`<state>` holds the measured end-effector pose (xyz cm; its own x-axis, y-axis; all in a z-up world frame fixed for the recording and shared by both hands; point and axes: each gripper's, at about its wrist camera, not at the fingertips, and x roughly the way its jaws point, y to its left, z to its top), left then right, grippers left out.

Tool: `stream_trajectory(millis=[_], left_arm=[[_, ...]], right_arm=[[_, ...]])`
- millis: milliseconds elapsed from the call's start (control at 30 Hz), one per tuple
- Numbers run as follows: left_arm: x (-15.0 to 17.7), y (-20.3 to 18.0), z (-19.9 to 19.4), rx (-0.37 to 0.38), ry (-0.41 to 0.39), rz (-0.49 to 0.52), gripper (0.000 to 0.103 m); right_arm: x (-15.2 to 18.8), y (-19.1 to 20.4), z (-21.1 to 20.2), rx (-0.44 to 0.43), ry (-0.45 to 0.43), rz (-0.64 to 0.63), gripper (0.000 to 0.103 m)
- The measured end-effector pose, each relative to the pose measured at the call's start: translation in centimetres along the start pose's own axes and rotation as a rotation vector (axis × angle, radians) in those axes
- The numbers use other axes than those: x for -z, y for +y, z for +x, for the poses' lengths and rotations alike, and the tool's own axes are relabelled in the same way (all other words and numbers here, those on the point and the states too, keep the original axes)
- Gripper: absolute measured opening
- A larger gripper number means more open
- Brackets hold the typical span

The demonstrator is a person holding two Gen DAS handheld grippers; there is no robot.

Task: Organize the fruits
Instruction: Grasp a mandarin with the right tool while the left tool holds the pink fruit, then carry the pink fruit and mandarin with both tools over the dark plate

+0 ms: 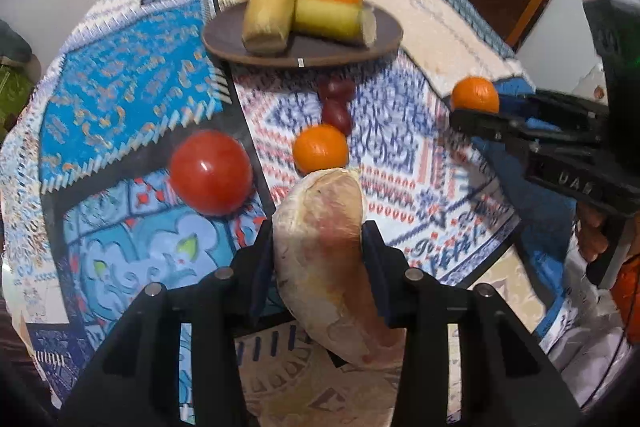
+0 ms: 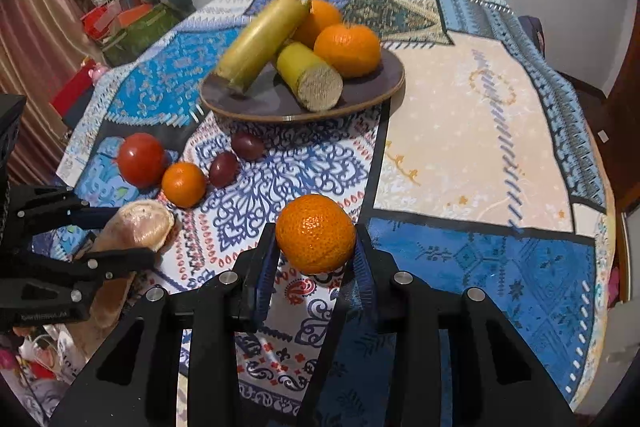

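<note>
Holding two fruits at once, we logged the scene from the grippers outward. Item one: our left gripper [image 1: 320,251] pinched a pale pomelo wedge [image 1: 324,259], papery-skinned, pink-tinged and curved, clamped across its middle with both ends overhanging. Item two: our right gripper [image 2: 316,247] pressed on a mandarin [image 2: 315,233], round, with pebbled glossy peel, gripped at its widest part. Both hung above the patterned tablecloth [image 2: 460,131], a woven patchwork of blues and cream.

Loose on the cloth just beyond: a smooth red tomato [image 2: 141,159], a smaller mandarin [image 2: 184,184] beside it, and two dark plum-coloured fruits [image 2: 236,157], apparently touching each other.

Farthest: a dark oval plate [image 2: 384,83] bearing two sugarcane sections [image 2: 280,55], waxy yellow-green cylinders with fibrous cut ends, and two mandarins [image 2: 347,49] behind them.

We judged the step to be carrying both pieces to the plate. Done well, it called for lowering the round fruit into a gap against the cane, so it could not roll, and laying the wedge flat before we loosened the grip. The plate looked crowded; we advised releasing one hand at a time.
</note>
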<state>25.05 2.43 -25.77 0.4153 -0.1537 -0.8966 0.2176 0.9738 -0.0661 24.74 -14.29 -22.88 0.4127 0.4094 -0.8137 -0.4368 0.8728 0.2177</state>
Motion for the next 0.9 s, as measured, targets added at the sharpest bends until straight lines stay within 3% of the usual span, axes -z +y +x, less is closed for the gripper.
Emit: stream_trajectory(millis=[433, 900], left_arm=[[-3.2, 2.0, -5.1, -0.057, -0.161, -0.032, 0.042], [-8.9, 5.5, -5.0, -0.088, -0.244, -0.069, 0.042]], right_arm=[[-2.5, 0.6, -2.8, 0.032, -0.097, -0.039, 0.033], [-6.7, -0.7, -2.7, 0.049, -0.158, -0.018, 0.033]])
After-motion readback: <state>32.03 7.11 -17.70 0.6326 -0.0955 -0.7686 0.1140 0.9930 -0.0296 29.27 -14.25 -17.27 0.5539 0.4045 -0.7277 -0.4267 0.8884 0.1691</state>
